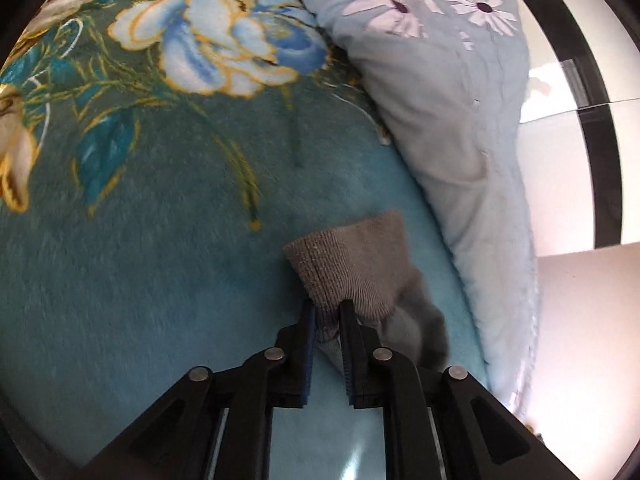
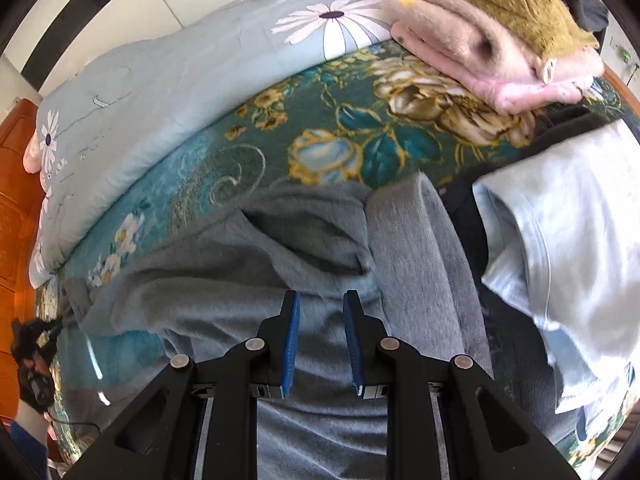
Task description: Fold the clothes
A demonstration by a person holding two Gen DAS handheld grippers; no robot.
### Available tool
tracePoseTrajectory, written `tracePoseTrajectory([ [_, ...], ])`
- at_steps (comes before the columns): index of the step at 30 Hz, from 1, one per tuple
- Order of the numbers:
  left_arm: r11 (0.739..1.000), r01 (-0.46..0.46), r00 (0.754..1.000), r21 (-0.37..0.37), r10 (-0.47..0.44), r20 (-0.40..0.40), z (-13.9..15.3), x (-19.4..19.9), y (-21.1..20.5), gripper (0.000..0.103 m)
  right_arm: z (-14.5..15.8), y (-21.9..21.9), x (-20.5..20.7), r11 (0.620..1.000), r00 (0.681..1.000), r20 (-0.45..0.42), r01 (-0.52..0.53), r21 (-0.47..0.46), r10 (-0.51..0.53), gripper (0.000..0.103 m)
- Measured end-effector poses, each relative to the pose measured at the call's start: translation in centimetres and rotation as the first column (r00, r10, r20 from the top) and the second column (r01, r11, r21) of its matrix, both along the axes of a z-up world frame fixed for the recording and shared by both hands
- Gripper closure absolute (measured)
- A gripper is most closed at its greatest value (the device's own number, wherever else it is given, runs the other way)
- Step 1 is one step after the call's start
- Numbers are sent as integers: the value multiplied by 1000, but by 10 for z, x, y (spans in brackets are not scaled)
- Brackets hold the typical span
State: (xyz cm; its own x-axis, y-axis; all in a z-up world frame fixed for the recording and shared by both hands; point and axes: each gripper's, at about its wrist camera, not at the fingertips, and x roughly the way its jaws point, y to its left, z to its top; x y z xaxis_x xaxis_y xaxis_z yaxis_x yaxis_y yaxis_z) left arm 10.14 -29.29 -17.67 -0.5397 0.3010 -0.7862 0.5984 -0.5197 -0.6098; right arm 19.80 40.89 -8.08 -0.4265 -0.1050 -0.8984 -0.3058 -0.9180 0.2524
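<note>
A grey sweatshirt (image 2: 280, 280) lies spread on a teal floral blanket (image 2: 360, 152). My left gripper (image 1: 329, 308) is shut on the ribbed cuff (image 1: 352, 264) of its grey sleeve, held just above the blanket (image 1: 160, 240). My right gripper (image 2: 322, 300) is open, its blue-padded fingers hovering over the sweatshirt's body with nothing between them. One sleeve (image 2: 424, 260) lies folded across the body on the right.
A light blue daisy quilt (image 1: 440, 100) lies bunched along the blanket's edge, also in the right wrist view (image 2: 160, 92). Folded pink and mustard clothes (image 2: 492, 40) are stacked at the far right. A pale blue shirt (image 2: 560, 240) lies right of the sweatshirt. Orange wooden floor (image 2: 16, 200) is at the left.
</note>
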Motion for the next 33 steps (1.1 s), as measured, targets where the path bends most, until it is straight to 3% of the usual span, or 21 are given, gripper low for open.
tracePoseTrajectory([
  [6,990,90,996,-108,-90,7,37,-2,6,69,-1,1,-8,1000,1000,-1,-14,14,14,80],
  [8,988,112,994,-107,-113,-9,43,-14,11,65,-1,1,-11,1000,1000,-1,-19,18,19,81],
  [10,989,141,990,-48,-141,0,40,-31,23,53,-1,0,-14,1000,1000,-4,-24,17,24,81],
  [13,976,218,976,-2,-218,30,33,-59,54,52,0,-3,-21,999,999,-12,-33,21,34,81],
  [18,936,350,928,31,-351,125,6,-88,112,51,7,-1,-36,995,997,-36,-60,79,63,79],
  [20,929,369,919,8,-367,144,1,-92,126,51,12,4,-45,992,995,-51,-82,93,87,66],
  [22,924,382,914,-2,-378,146,-1,-94,133,51,16,5,-54,984,989,-53,-133,121,140,62],
  [25,921,389,912,-23,-381,154,-4,-99,140,52,16,-1,-71,954,968,-30,-242,176,251,58],
  [28,921,387,913,-31,-378,156,-4,-103,141,52,7,-16,-85,921,935,1,-351,168,356,57],
  [33,925,379,920,6,-378,104,-1,-107,134,51,-15,-49,-102,855,872,75,-490,170,485,57],
])
